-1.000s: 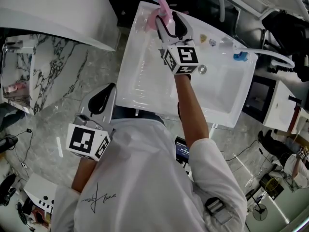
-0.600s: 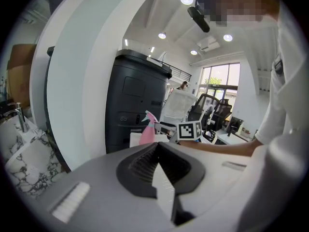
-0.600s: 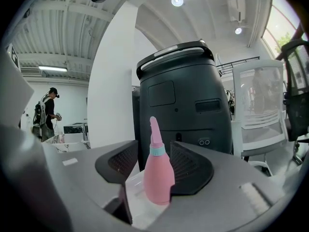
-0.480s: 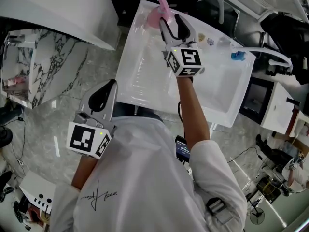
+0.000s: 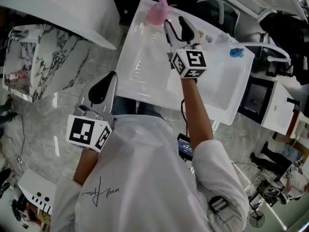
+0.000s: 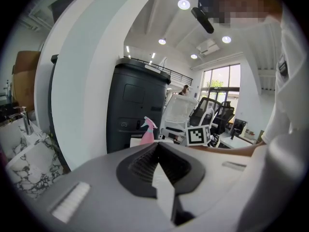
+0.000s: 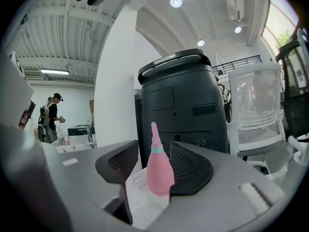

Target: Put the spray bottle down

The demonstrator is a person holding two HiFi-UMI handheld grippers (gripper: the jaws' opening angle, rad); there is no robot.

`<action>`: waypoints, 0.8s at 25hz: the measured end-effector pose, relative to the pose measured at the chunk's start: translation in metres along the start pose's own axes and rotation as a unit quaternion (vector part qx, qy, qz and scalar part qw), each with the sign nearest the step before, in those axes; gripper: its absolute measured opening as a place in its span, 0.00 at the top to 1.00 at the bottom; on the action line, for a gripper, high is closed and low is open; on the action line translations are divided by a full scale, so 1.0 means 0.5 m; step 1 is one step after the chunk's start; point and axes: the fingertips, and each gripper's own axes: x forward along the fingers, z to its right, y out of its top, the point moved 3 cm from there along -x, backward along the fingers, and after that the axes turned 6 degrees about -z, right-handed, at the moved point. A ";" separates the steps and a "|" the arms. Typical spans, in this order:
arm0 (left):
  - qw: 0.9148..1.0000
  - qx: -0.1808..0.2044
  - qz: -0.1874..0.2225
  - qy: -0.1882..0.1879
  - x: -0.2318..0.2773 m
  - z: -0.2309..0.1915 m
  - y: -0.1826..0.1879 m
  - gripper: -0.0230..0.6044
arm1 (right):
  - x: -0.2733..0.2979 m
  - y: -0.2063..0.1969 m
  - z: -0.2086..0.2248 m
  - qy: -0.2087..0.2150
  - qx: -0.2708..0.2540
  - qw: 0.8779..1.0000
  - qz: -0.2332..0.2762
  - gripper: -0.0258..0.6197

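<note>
While the left gripper (image 5: 103, 96) hangs low beside the person's body, off the tabletop (image 5: 145, 66), its jaws are pressed together and hold nothing. It seems to take no part in the task at this moment.

Further out, the right arm reaches across the white tabletop toward its far edge. The right gripper (image 5: 175, 22) is over that far part, and its jaws stand apart. In the right gripper view the bottle (image 7: 159, 175) shows in the gap between them, a little beyond the tips. Its side comes very close to one jaw, and I cannot tell if they touch. No clamping is visible.

The bottle is pink, with a narrow spray head that points up. It stands upright on the tabletop, near the far corner, just beside the tips of the right gripper in the head view. It does not look tilted.

By my judgement the main part of the task is done: the bottle rests on the tabletop and the jaws are open around it. What is left is only to draw the right gripper back without pushing the bottle, because it stands close to the edge and a light bottle can fall easily.

Behind the tabletop rises a dark bin (image 7: 178, 100).
</note>
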 end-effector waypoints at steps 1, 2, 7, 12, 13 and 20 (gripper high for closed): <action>1.000 -0.001 0.003 0.002 -0.001 0.003 0.002 0.88 | -0.007 0.001 0.000 0.001 0.000 1.000 0.000 0.66; 1.000 -0.002 0.005 0.004 -0.002 0.007 0.004 0.88 | -0.015 0.003 0.000 0.001 0.000 1.000 0.001 0.66; 1.000 0.000 0.015 0.003 -0.005 0.031 0.011 0.88 | -0.057 0.012 0.003 -0.001 0.003 1.000 0.011 0.76; 1.000 0.005 0.020 0.001 -0.009 0.056 0.007 0.88 | -0.090 0.009 0.004 0.002 0.006 1.000 0.007 0.76; 1.000 0.006 0.021 0.001 -0.008 0.062 0.007 0.88 | -0.098 0.009 0.005 0.002 0.007 1.000 0.005 0.76; 1.000 0.006 0.026 -0.004 -0.011 0.090 -0.008 0.88 | -0.147 0.001 0.000 0.011 0.012 1.000 -0.004 0.82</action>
